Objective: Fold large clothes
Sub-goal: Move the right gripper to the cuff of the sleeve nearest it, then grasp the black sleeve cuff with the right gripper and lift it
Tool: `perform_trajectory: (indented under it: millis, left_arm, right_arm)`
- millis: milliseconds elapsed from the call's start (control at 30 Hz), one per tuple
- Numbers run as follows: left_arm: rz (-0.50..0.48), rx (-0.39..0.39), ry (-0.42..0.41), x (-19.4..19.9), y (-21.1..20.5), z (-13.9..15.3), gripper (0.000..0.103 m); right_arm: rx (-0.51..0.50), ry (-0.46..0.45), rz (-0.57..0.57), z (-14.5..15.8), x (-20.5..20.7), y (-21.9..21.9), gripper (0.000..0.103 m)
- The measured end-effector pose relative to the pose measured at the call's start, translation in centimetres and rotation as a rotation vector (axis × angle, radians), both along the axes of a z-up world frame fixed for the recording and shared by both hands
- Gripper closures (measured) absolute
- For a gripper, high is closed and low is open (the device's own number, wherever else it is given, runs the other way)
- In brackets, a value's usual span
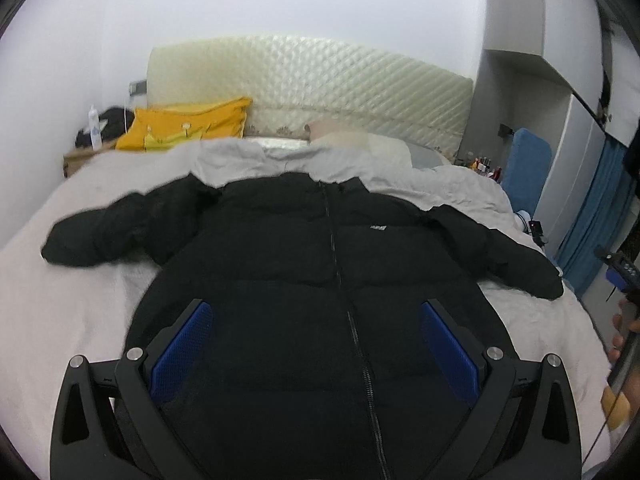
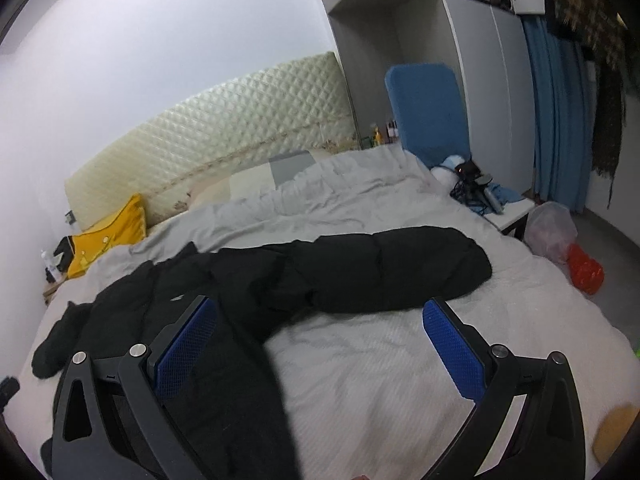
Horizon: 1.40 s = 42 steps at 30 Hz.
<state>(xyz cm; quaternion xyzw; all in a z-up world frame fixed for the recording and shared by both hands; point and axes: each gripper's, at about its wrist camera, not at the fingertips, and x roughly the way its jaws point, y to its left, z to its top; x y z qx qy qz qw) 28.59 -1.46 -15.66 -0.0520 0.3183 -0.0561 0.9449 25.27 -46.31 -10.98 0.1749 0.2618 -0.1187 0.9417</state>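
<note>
One black puffer jacket [image 1: 304, 264], zipped, lies front-up and spread flat on the bed [image 1: 80, 312], collar toward the quilted headboard [image 1: 320, 84] at 12 o'clock, both sleeves out sideways.

Two grippers, both with blue pads spread wide and holding nothing. Our left gripper [image 1: 316, 344] hovers over the lower front panel, astride the zipper [image 1: 352, 320]. Our right gripper [image 2: 320, 344] hangs by the jacket's right flank, its left pad over black fabric and its right pad over bare bedding, with the right sleeve [image 2: 380, 268] lying across at 12 o'clock.

Step in hand, as we judge it: fold the sleeves inward first. We would pinch each sleeve near the cuff, taking shell and fill together, since puffy fabric likely slips from a shallow bite, then lay it across the chest.

Edges and room: open bedding at 9 o'clock in the left view; bed edge close beyond the right cuff at 3 o'clock. Yellow pillow [image 1: 188, 124] sits well clear, near the headboard.
</note>
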Motion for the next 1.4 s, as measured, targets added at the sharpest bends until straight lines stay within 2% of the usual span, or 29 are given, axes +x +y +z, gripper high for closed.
perform_trajectory:
  millis: [100,167,300,333,400,533,633,800,833,867,900,967,1067,1167,1400]
  left_arm:
    - [0.004,-0.011,0.024,1.2,0.2,-1.8,0.0]
    - [0.004,-0.009,0.039,1.6,0.2,-3.0,0.0]
    - [0.013,-0.017,0.075,3.1,0.4,-5.1,0.0]
    - [0.018,-0.024,0.082,3.5,0.4,-5.6,0.0]
    - [0.027,-0.035,0.09,4.1,0.5,-6.3,0.0]
    - [0.036,-0.045,0.089,4.9,0.4,-7.1,0.0]
    - [0.043,-0.027,0.082,5.3,0.0,-7.9,0.0]
    - [0.05,-0.009,0.094,6.5,-0.7,-9.2,0.0]
    - [0.05,-0.005,0.096,6.6,-0.9,-9.4,0.0]
    - [0.051,-0.001,0.098,6.8,-1.0,-9.6,0.0]
    - [0.049,0.001,0.098,6.9,-1.1,-9.8,0.0]
    - [0.044,0.006,0.101,6.9,-1.3,-10.0,0.0]
    - [0.045,0.024,0.095,7.1,-1.6,-10.0,0.0]
    - [0.051,0.04,0.087,7.1,-1.5,-9.9,0.0]
    - [0.036,0.045,0.08,6.6,-1.2,-9.6,0.0]
  right_arm:
    - [0.017,0.006,-0.033,-2.1,2.1,-2.3,0.0]
    - [0.097,0.004,-0.066,-4.5,3.9,-5.2,0.0]
    - [0.332,0.031,-0.15,-10.3,5.9,-10.6,0.0]
    - [0.422,0.045,-0.178,-12.7,6.3,-12.3,0.0]
    - [0.526,0.059,-0.215,-15.8,6.9,-14.3,0.0]
    - [0.66,0.022,-0.297,-20.0,7.4,-17.3,0.0]
    - [0.641,-0.067,-0.32,-20.0,8.3,-18.3,0.0]
    - [0.681,-0.193,-0.402,-20.4,9.6,-21.3,0.003]
    - [0.682,-0.208,-0.418,-20.3,9.9,-21.9,0.01]
    - [0.678,-0.215,-0.424,-20.2,10.2,-22.4,0.026]
    - [0.662,-0.21,-0.431,-20.0,10.7,-22.9,0.036]
    - [0.63,-0.172,-0.437,-20.0,11.9,-23.7,0.071]
    - [0.557,-0.136,-0.424,-18.8,13.3,-24.5,0.09]
    - [0.452,-0.125,-0.409,-16.3,13.7,-24.5,0.096]
    - [0.318,-0.155,-0.415,-9.3,11.3,-25.2,0.098]
